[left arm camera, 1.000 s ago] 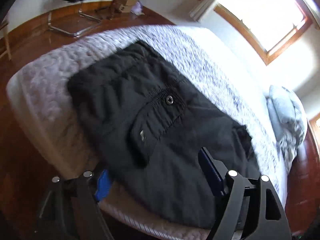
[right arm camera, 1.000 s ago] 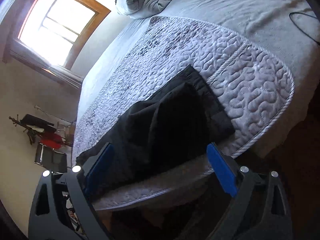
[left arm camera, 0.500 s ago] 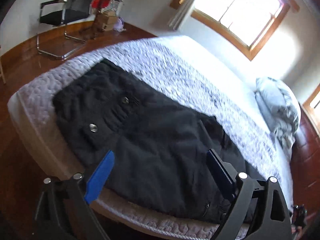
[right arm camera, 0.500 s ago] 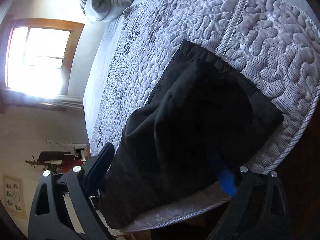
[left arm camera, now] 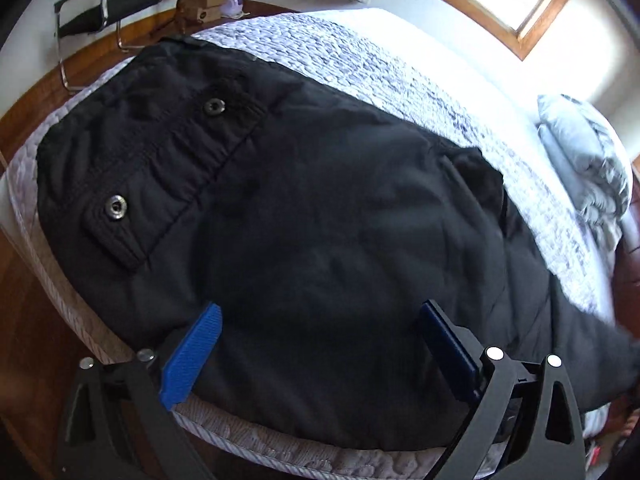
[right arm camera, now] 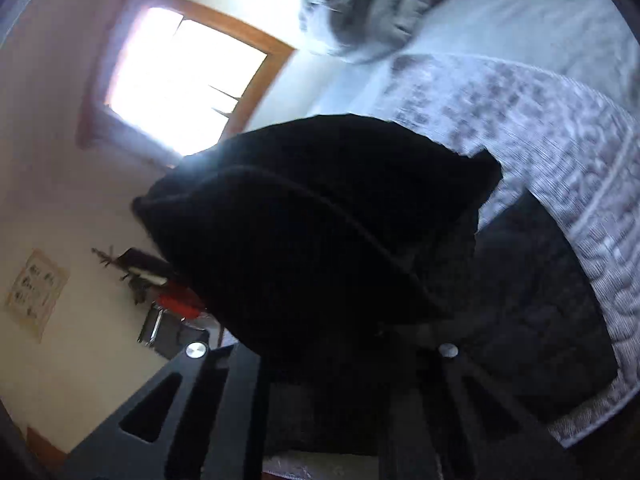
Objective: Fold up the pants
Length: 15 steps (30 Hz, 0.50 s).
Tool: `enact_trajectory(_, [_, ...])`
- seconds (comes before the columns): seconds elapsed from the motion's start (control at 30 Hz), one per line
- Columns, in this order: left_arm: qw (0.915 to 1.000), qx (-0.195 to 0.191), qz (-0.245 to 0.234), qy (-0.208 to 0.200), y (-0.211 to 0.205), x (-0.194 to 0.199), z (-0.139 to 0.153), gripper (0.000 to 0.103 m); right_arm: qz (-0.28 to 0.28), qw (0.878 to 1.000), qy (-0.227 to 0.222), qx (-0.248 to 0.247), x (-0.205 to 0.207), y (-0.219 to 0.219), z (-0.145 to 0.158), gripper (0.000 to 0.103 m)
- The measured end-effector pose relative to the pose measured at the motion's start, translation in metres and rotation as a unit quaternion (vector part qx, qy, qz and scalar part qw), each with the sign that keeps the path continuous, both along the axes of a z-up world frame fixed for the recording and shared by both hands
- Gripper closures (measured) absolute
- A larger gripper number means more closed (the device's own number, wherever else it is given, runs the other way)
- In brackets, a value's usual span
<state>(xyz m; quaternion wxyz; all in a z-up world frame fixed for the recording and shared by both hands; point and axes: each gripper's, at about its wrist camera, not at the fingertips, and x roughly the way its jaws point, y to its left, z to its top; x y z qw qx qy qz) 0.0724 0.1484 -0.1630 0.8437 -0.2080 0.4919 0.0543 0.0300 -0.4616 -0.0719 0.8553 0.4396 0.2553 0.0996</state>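
The bed (left arm camera: 400, 80) carries the work: its quilted cover shows along the near edge and beyond the garment, with a bunched grey duvet (left arm camera: 584, 160) at the far end. The pants (left arm camera: 320, 220), black, lie flat across the near part of the bed, with a flapped cargo pocket (left arm camera: 160, 168) and its two metal snaps facing up on the left side.

The left tongs (left arm camera: 320, 344) hover over the middle of the near edge of the pants, released, with the blue pads spread wide and nothing between them. The right tongs (right arm camera: 320, 360) appear clenched on the end of the pants: in the right wrist view a dark bunch of fabric rises directly from between the arms and blocks the pads, so the grip is judged, not seen. That lifted end hangs clear of the bed, and the view is motion-blurred.

The step in hand appears to be carrying the raised end across to lay it over the flat part.

- Keep the right tongs clenched until the fabric rests on the lower layer.
- Carry the end low and level so that it does not drag the flat layer along.
- Use the left tongs to press or pin the near edge at the intended crease.
- Align hem to waistband before release.
- Avoid creasing across the bulky pocket.
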Motion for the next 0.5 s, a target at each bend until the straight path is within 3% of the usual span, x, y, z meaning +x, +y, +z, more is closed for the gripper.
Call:
enact_trajectory(0.03, [1.0000, 0.003, -0.004, 0.002, -0.001, 0.000, 0.000, 0.004, 0.010, 1.000, -0.013, -0.005, -0.005, 0.002, 0.002, 0.095])
enact_trajectory(0.1, [1.0000, -0.003, -0.005, 0.000, 0.000, -0.002, 0.000, 0.004, -0.002, 1.000, 0.019, -0.006, -0.012, -0.003, -0.013, 0.093])
enact_trajectory(0.17, [0.9999, -0.011, -0.002, -0.002, 0.002, -0.003, -0.002, 0.004, -0.034, 0.994, 0.104, 0.001, -0.016, -0.017, -0.049, 0.080])
enact_trajectory(0.2, [0.9999, -0.015, -0.001, 0.000, 0.002, -0.003, -0.002, 0.004, -0.053, 0.985, 0.161, 0.011, -0.020, -0.025, -0.072, 0.077])
enact_trajectory(0.27, [0.9999, -0.017, 0.001, 0.004, 0.002, -0.001, 0.002, 0.004, -0.074, 0.974, 0.210, 0.034, -0.029, -0.036, -0.098, 0.060])
enact_trajectory(0.3, [0.9998, -0.017, 0.002, 0.007, 0.003, -0.002, 0.004, 0.004, -0.080, 0.971, 0.218, 0.050, -0.036, -0.040, -0.106, 0.057])
enact_trajectory(0.33, [0.9998, -0.017, 0.003, 0.010, 0.004, -0.002, 0.006, 0.004, -0.085, 0.970, 0.223, 0.055, -0.040, -0.043, -0.109, 0.045])
enact_trajectory(0.37, [0.9997, -0.018, 0.003, 0.013, 0.004, -0.002, 0.007, 0.004, -0.087, 0.970, 0.220, 0.055, -0.045, -0.044, -0.108, 0.041])
enact_trajectory(0.5, [0.9989, -0.037, 0.017, 0.025, 0.010, -0.008, 0.016, 0.004, -0.093, 0.969, 0.229, 0.006, -0.061, -0.043, -0.093, 0.039])
